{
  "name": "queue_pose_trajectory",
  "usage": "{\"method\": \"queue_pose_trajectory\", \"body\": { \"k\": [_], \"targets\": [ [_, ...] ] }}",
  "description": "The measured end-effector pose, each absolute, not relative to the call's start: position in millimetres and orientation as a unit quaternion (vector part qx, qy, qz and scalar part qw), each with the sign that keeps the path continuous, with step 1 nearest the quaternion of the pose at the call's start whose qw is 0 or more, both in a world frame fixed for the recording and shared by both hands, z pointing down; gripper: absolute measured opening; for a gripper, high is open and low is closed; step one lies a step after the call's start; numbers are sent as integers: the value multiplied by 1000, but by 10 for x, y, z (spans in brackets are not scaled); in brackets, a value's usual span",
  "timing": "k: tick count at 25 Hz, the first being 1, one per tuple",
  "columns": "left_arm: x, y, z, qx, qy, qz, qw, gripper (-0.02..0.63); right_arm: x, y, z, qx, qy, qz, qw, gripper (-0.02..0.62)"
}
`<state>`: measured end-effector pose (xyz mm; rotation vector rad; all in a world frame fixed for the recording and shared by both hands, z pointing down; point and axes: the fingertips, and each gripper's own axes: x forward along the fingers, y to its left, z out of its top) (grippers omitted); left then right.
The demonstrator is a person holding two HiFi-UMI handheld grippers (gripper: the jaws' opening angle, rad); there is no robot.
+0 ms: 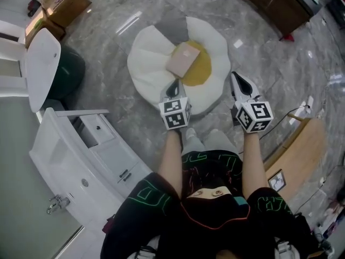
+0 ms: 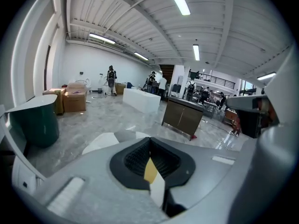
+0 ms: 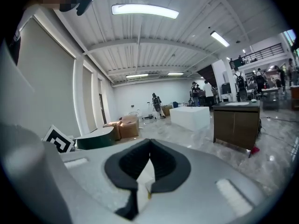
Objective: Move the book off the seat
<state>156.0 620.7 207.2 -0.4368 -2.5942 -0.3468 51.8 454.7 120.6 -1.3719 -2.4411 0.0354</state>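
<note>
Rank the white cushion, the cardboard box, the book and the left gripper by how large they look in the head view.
1. The white cushion, clearly the largest.
2. The cardboard box.
3. The book and the left gripper look about alike; the gripper is nearer the camera, so I leave them unranked.

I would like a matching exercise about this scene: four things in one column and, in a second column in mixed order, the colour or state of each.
Things:
1. book
2. seat
3. left gripper
4. cabinet

Colour or state:
A. dark brown
B. jaws shut, nothing held
C. white with a yellow middle
D. pinkish, lying on the seat

Pairs: 1-D, 2-C, 3-B, 4-A
</note>
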Motion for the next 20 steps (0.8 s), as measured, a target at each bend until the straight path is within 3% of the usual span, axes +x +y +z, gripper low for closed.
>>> {"method": "queue_pose_trajectory", "body": {
  "k": [13, 20],
  "targets": [
    [607, 6757, 2468, -209, -922, -147, 290, 11, -691, 5259, 1749, -528, -816, 20, 232, 2],
    [235, 6787, 2867, -210, -908, -149, 332, 11, -1169, 5446, 2689, -527, -793, 2, 305, 2]
  ]
}}
